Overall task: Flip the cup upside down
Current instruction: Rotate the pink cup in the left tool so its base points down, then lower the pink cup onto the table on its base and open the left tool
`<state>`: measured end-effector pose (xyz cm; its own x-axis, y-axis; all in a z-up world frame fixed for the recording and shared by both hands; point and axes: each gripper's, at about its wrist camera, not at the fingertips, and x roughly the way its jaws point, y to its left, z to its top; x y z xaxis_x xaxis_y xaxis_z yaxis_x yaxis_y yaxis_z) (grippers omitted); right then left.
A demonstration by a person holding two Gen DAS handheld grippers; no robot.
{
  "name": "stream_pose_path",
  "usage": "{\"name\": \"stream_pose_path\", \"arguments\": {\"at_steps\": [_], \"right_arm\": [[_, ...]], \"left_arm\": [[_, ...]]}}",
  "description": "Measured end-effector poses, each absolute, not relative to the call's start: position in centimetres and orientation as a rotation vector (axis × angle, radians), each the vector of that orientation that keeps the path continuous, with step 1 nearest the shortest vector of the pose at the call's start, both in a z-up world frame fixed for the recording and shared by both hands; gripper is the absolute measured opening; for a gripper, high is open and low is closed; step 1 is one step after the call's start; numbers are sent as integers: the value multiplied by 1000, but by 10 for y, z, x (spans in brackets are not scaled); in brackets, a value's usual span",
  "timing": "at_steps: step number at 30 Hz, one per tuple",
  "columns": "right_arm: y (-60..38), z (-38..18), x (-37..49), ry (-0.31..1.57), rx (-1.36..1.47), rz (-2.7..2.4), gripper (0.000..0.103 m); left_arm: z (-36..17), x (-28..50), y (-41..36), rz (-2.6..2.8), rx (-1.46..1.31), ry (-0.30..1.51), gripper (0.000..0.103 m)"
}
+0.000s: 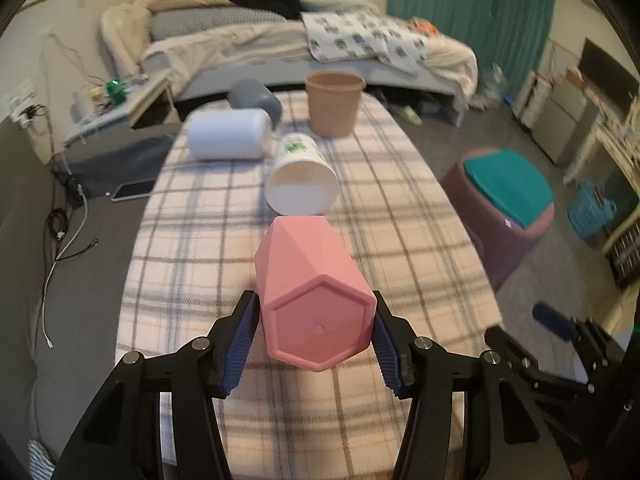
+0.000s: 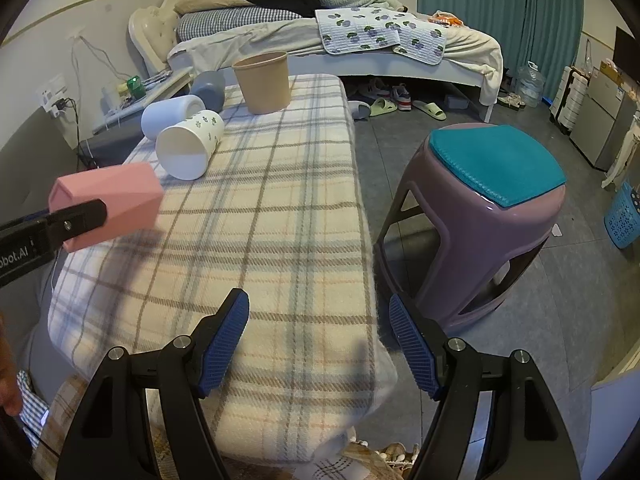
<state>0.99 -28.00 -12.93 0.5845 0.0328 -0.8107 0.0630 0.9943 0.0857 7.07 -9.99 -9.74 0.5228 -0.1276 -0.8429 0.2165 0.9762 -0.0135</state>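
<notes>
My left gripper [image 1: 316,332] is shut on a pink faceted cup [image 1: 312,300], gripping it near its hexagonal base. The cup lies on its side in the air above the plaid-covered table [image 1: 360,208], base toward the camera. In the right wrist view the pink cup [image 2: 116,196] hangs at the left, held by the left gripper's fingers [image 2: 80,216]. My right gripper [image 2: 318,344] is open and empty over the table's near right corner.
A white cup with green print [image 1: 300,180] lies on its side. A pale blue cup [image 1: 228,134] and a grey cup [image 1: 256,98] also lie down. A tan cup [image 1: 334,102] stands upright at the far end. A purple stool [image 2: 484,208] stands right of the table.
</notes>
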Motion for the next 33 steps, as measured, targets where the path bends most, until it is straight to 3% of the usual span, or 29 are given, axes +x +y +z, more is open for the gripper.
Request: {"name": "stream_pose_path", "arguments": {"at_steps": [9,24,27,29,33], "right_arm": [[-284,-131,16,948,126,-21,73],[-286,-137,19,961,130,-30,73],[-286,-136,20,962,131,-31,73],[-287,-136,20,960,128,-29,73],[-282,-128,17,945,115,-19,73]], "left_arm": [[-102,76,-98,-287,156,1192,56],[-107,111,-104,-274,168,1135,56],[-106,108,-102,-266,174,1110,59],[-104,107,-98,-254,167,1098,67],[-96,103,-91,-260,129,1076,67]]}}
